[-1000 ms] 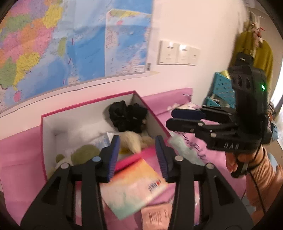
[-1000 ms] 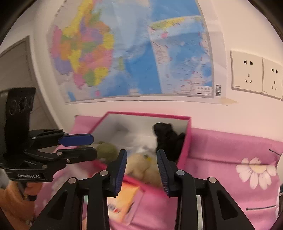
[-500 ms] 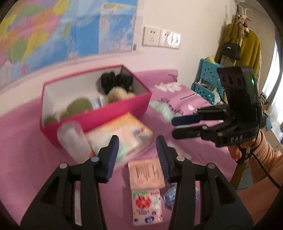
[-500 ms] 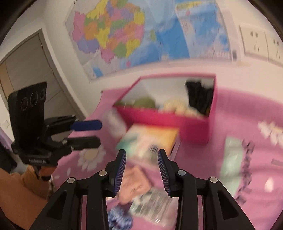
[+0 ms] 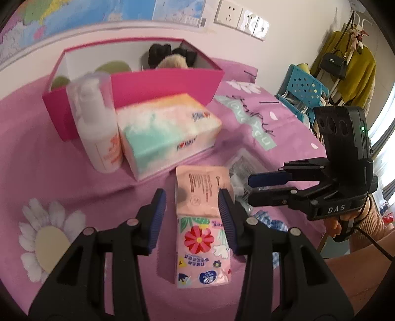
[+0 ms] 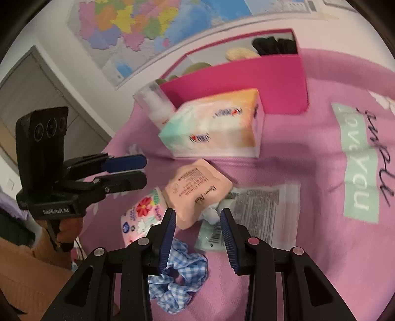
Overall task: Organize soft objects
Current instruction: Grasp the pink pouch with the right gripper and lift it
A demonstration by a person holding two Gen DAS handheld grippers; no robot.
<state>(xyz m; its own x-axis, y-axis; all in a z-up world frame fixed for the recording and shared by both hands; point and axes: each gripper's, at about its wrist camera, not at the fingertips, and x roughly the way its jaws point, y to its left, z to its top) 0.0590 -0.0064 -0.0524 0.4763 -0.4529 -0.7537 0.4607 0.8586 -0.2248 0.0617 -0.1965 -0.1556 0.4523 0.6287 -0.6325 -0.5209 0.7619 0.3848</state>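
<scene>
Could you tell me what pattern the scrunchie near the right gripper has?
The scrunchie is blue-and-white gingham; the right wrist view shows it best.

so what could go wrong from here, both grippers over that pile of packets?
The peach packet overlaps the floral tissue pack, so the open left gripper may catch both. The right gripper, also open, hangs near the gingham scrunchie and could snag it. The two grippers sit close and might collide.

- A colourful map (image 6: 138,27) hangs on the white wall (image 5: 296,37).
- White wall sockets (image 5: 240,18) sit right of the map.
- A grey door (image 6: 32,91) stands at left.
- A mustard coat (image 5: 355,66) and black handbag (image 5: 334,63) hang above a blue perforated rack (image 5: 303,87).
- Daylight enters from the right.
</scene>
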